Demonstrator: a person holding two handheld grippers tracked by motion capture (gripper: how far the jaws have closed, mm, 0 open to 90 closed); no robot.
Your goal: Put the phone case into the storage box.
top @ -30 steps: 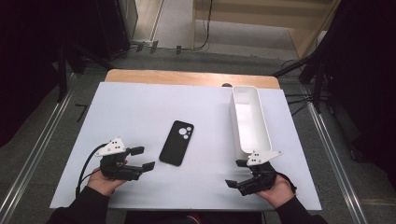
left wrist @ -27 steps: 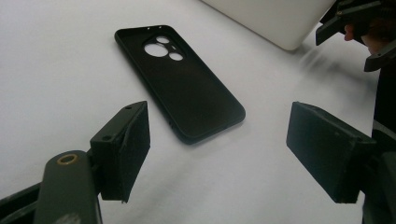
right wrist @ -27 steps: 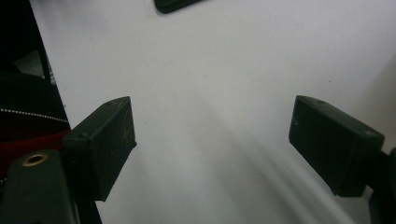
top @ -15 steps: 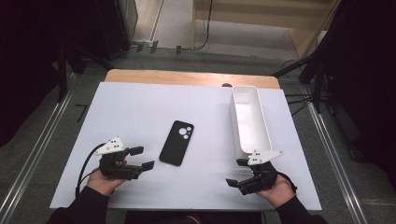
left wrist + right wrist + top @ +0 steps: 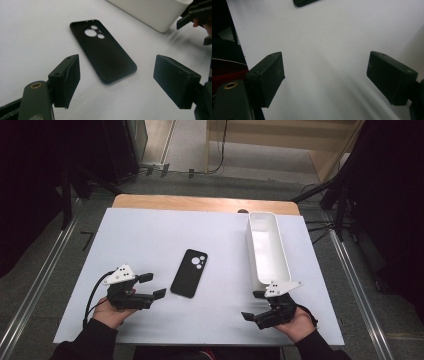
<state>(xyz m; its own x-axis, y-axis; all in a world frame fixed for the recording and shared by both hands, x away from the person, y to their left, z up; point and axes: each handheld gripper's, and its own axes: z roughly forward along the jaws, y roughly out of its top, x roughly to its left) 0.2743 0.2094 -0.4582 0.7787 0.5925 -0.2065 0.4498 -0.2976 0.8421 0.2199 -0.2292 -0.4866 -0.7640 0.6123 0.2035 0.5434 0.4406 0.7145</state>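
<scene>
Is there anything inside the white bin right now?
The white bin looks empty in the high view: bare white floor and walls. The strip just behind its near wall is hidden by that wall and the right gripper.

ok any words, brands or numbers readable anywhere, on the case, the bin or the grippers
None can be read.
black phone case: plain, camera cutouts, no print seen.
white bin: bare walls, no label.
left gripper and right gripper: no markings legible; each grey plate shows small dots, no letters.
</scene>
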